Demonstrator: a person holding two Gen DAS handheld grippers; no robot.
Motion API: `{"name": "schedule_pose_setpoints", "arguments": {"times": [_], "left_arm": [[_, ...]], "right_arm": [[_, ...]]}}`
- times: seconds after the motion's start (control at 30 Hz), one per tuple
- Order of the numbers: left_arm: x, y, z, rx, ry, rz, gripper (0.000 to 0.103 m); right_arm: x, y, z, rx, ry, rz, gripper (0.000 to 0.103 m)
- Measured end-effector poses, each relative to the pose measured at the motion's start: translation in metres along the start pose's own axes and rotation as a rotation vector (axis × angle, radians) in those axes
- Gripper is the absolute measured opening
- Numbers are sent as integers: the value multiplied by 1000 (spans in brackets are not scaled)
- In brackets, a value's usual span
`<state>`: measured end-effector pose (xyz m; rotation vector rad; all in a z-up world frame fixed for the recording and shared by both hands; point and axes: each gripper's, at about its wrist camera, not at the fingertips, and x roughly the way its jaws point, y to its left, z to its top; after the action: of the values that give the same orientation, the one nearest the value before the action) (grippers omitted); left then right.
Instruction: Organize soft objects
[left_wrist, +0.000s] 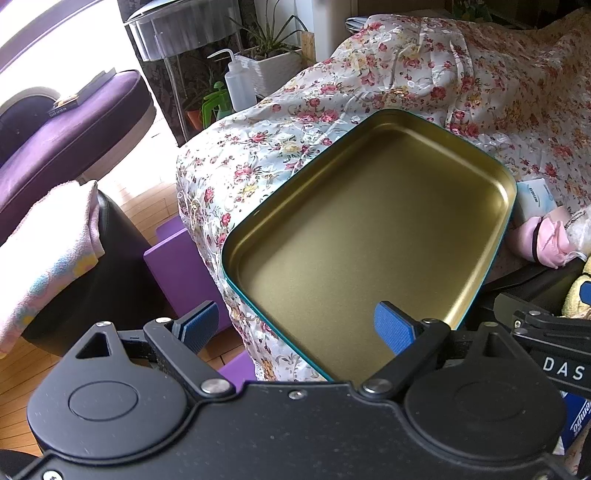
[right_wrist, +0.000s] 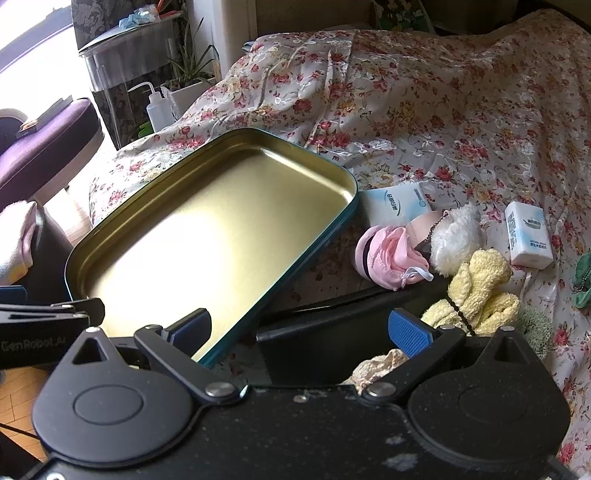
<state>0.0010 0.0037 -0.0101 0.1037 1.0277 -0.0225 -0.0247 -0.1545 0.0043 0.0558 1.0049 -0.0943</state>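
An empty gold tin tray (left_wrist: 369, 229) with a teal rim lies on the floral bedspread (left_wrist: 424, 74). My left gripper (left_wrist: 295, 326) hovers open over its near corner, holding nothing. In the right wrist view the tray (right_wrist: 221, 221) sits left of a heap of soft items: a pink cloth bundle (right_wrist: 388, 258), a white fluffy piece (right_wrist: 456, 236) and a yellow terry piece (right_wrist: 480, 291). My right gripper (right_wrist: 301, 330) is open and empty above a black bin edge (right_wrist: 332, 325). A beige lacy item (right_wrist: 380, 365) lies close beneath its right finger.
Two tissue packs (right_wrist: 399, 203) (right_wrist: 526, 236) lie on the bedspread (right_wrist: 443, 110), with green soft pieces (right_wrist: 581, 280) at the right edge. Left of the bed are a black stool with a pink towel (left_wrist: 48, 254), purple blocks (left_wrist: 177, 258), a purple sofa (left_wrist: 74, 122), plants and a squeeze bottle (left_wrist: 238, 83).
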Motion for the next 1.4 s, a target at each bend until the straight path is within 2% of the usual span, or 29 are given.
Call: {"name": "schedule_pose_setpoints", "arguments": {"times": [0.43, 0.7, 0.87, 1.03, 1.23, 1.4], "left_arm": [[1, -3, 2, 3, -3, 10, 89], [-9, -20, 1, 80, -80, 4, 88], [-15, -36, -3, 138, -109, -54, 88], [-19, -56, -8, 194, -115, -114, 88], [-25, -76, -17, 254, -127, -184, 88], [-24, -93, -25, 306, -132, -217, 88]], "right_arm": [[-3, -5, 2, 24, -11, 10, 102], [-22, -26, 11, 100, -76, 4, 102], [-37, -51, 20, 169, -133, -47, 102], [-44, -86, 27, 290, -143, -86, 102], [-37, -120, 22, 414, -80, -168, 102], [-38, -141, 11, 500, -48, -155, 102]]}}
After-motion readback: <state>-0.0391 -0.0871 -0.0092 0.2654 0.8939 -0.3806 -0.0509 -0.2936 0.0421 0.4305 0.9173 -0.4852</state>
